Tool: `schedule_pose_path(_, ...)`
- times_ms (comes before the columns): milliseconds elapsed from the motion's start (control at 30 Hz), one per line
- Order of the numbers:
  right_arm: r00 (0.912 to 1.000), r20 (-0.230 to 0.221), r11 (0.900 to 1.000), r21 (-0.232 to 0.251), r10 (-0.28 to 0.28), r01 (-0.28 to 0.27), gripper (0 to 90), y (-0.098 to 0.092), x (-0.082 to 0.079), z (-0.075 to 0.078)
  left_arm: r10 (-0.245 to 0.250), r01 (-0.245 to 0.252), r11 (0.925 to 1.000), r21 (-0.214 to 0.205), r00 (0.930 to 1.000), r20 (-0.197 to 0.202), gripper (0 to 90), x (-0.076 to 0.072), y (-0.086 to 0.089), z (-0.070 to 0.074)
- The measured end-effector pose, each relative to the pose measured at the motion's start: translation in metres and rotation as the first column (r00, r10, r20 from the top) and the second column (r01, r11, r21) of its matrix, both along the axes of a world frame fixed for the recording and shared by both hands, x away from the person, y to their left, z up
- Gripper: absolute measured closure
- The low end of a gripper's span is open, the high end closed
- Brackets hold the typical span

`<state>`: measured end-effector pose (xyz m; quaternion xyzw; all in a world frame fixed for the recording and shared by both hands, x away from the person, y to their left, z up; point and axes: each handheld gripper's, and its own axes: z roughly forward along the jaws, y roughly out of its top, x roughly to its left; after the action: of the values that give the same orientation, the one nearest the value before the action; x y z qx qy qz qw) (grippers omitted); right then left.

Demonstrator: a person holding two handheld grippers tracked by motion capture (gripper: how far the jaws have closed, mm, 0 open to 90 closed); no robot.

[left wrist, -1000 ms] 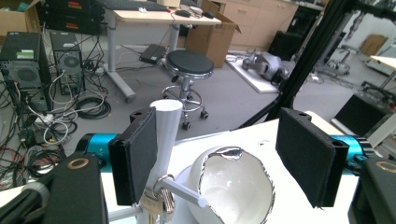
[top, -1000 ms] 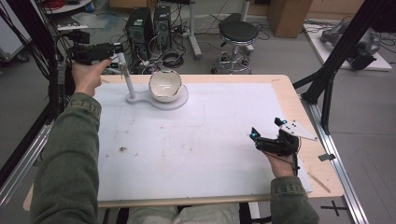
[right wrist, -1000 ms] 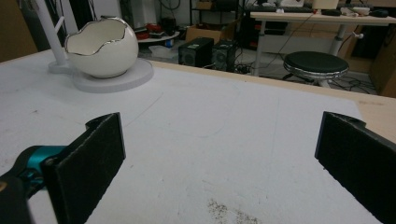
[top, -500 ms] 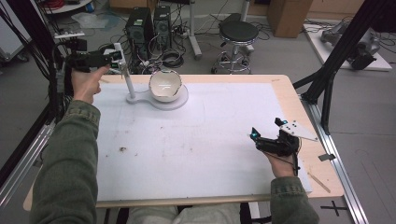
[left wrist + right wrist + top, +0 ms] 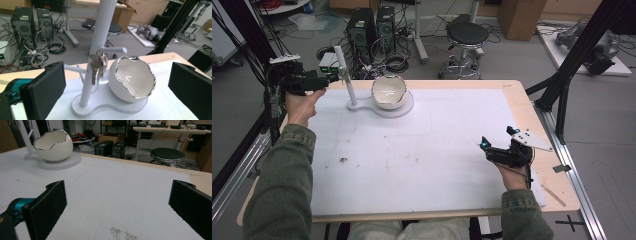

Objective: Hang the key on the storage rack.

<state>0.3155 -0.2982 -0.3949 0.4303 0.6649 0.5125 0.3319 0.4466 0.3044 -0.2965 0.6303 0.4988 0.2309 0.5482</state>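
The left tool (image 5: pixel 117 87) stands wide open, its two black pads well apart and level with the white stand (image 5: pixel 100 47), holding nothing. Between the pads hangs a bunch of keys (image 5: pixel 97 66) on a short peg of the stand, just beside the upright post and near the egg-shaped white bowl (image 5: pixel 131 80) that sits on the same base. To take the keys cleanly, the tool probably needs to move forward so the pads flank the hanging keys below the peg, close on the flat blades, and then slide outward along the peg toward its free end rather than pulling straight down; pinching too close to the post risks catching it and tipping the stand and bowl. The right tool (image 5: pixel 499 147) rests open and idle on the counter (image 5: pixel 437 150), well apart from the stand, and holds nothing
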Motion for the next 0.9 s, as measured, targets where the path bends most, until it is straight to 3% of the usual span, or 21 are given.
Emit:
schedule_pose_path(167, 1.0, -0.003, 1.0, 0.001, 0.001, -0.001, 0.6, 0.0, -0.001, 0.0, -0.003, 0.003, 0.9998, 0.02, 1.0, 0.008, 1.6, -0.012, -0.001, -0.007)
schedule_pose_path(333, 1.0, -0.002, 1.0, 0.003, 0.001, -0.001, 0.6, -0.001, -0.001, 0.0, -0.004, 0.004, 1.0, 0.004, 0.9998, 0.019, 1.7, -0.022, -0.003, -0.011)
schedule_pose_path(433, 1.0, -0.002, 1.0, 0.003, 0.002, -0.002, 0.6, -0.001, -0.001, 0.0, -0.002, 0.001, 0.9993, 0.037, 0.9996, 0.028, 1.6, -0.032, -0.009, -0.012)
schedule_pose_path(533, 1.0, -0.001, 1.0, 0.002, 0.002, -0.002, 0.6, 0.0, -0.001, 0.0, -0.011, 0.01, 0.9991, 0.043, 0.9997, 0.024, 1.7, -0.037, -0.011, -0.013)
schedule_pose_path(633, 1.0, -0.002, 1.0, 0.005, 0.0, 0.0, 0.6, -0.001, -0.001, 0.0, 0.003, -0.006, 0.9983, 0.057, 0.9987, 0.051, 1.7, -0.046, -0.014, -0.014)
schedule_pose_path(767, 1.0, -0.002, 1.0, 0.004, 0.0, 0.0, 0.6, 0.0, -0.001, 0.0, 0.003, -0.004, 0.9965, 0.083, 0.9999, 0.012, 1.7, -0.053, -0.018, -0.021)
schedule_pose_path(900, 1.0, -0.003, 1.0, 0.002, 0.002, -0.002, 0.6, -0.001, -0.001, 0.0, 0.001, -0.003, 0.9947, 0.103, 0.9999, 0.017, 1.6, -0.062, -0.021, -0.031)
